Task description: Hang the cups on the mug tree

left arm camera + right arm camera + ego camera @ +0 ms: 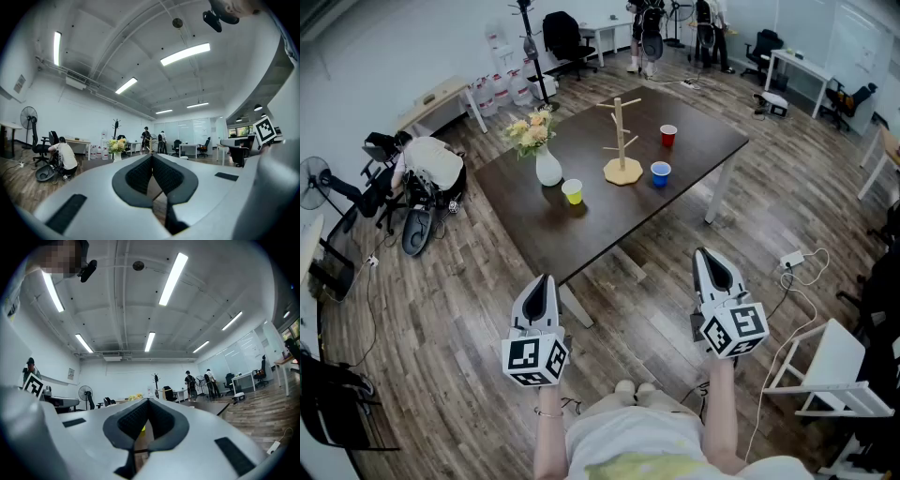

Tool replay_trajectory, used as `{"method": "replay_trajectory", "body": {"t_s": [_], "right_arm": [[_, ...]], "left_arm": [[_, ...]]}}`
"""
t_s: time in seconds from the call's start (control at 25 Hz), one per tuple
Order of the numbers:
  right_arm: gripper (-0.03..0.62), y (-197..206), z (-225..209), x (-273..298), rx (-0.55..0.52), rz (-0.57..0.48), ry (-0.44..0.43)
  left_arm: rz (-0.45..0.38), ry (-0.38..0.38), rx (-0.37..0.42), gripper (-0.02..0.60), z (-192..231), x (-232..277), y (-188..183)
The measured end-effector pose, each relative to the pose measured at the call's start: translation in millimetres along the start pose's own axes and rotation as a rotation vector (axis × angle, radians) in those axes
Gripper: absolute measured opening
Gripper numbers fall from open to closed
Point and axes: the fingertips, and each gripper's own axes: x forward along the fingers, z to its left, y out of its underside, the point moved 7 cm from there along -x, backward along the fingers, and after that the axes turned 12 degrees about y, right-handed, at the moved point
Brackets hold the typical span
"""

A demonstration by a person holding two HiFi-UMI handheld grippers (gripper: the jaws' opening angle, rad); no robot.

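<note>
left gripper (542,281), right gripper (705,255): pressed together, empty | yellow cup (573,192) left of mug tree (622,141): likely light, stiff; pinch rim

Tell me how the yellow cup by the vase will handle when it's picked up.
The yellow cup looks small beside the vase, so it is probably light and may slide on the smooth dark table if nudged. It stands upright, mouth up, so an off-centre push could tip it. Its material and handle are too small to tell; grip gently.
</note>
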Motion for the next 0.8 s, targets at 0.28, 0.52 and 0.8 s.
{"method": "replay_trajectory", "body": {"t_s": [0.28, 0.52, 0.8], "right_arm": [[0.020, -1, -11, -6, 0.001, -0.001, 0.003], [0.020, -1, -21, -8, 0.015, -0.006, -0.006], [0.020, 3, -27, -1, 0.023, 0.001, -0.029]], "left_arm": [[-0.003, -0.003, -0.008, 0.023, -11, 2, 1], [0.004, -0.007, -0.014, 0.023, -24, 4, 4], [0.002, -0.016, -0.022, 0.023, -37, 10, 9]]}}
